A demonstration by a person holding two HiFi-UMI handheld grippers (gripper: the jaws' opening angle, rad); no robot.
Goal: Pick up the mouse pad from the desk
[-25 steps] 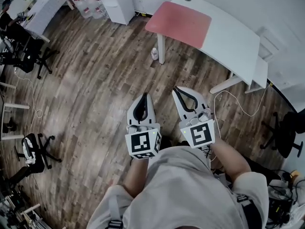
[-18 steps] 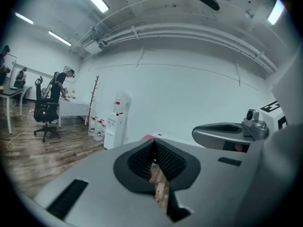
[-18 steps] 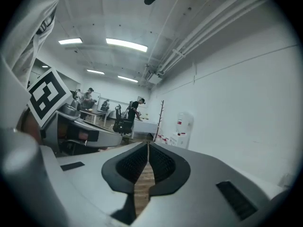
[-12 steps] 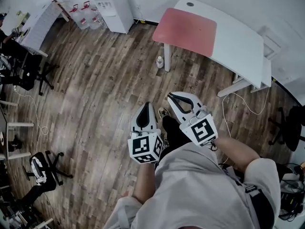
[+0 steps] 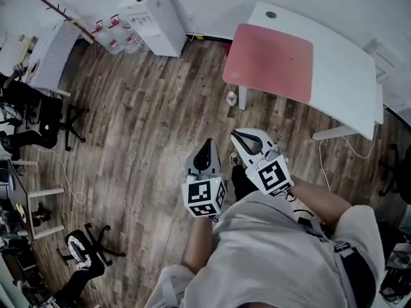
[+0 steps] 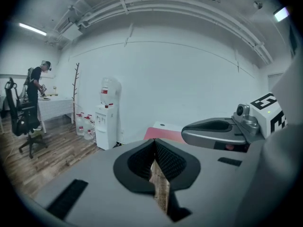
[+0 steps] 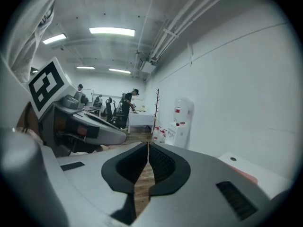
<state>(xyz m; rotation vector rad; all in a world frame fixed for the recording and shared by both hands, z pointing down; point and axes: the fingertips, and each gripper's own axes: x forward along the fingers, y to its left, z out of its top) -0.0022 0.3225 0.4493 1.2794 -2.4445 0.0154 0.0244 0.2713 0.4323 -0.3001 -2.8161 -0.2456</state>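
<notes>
A red mouse pad [image 5: 270, 61] lies flat on the left end of a white desk [image 5: 343, 66], ahead of me across a strip of wooden floor. Both grippers are held in front of the person's body, well short of the desk. My left gripper [image 5: 205, 147] is shut with nothing in it. My right gripper [image 5: 236, 134] is beside it, also shut and empty. In the left gripper view the pad [image 6: 163, 134] shows as a pink strip beyond the jaws [image 6: 154, 141]. In the right gripper view the desk [image 7: 246, 167] sits low on the right, past the gripper [image 7: 148, 145].
A small bottle [image 5: 231, 98] stands on the floor by the desk leg. A water dispenser [image 5: 157, 11] with spare jugs [image 5: 112, 34] stands against the far wall. Office chairs [image 5: 38, 117] and a cable [image 5: 70, 191] are off to the left. A person [image 6: 35, 86] stands at a far table.
Both grippers have moved forward towards the desk, staying shut and side by side. The desk and red pad now appear closer and larger in the head view.
</notes>
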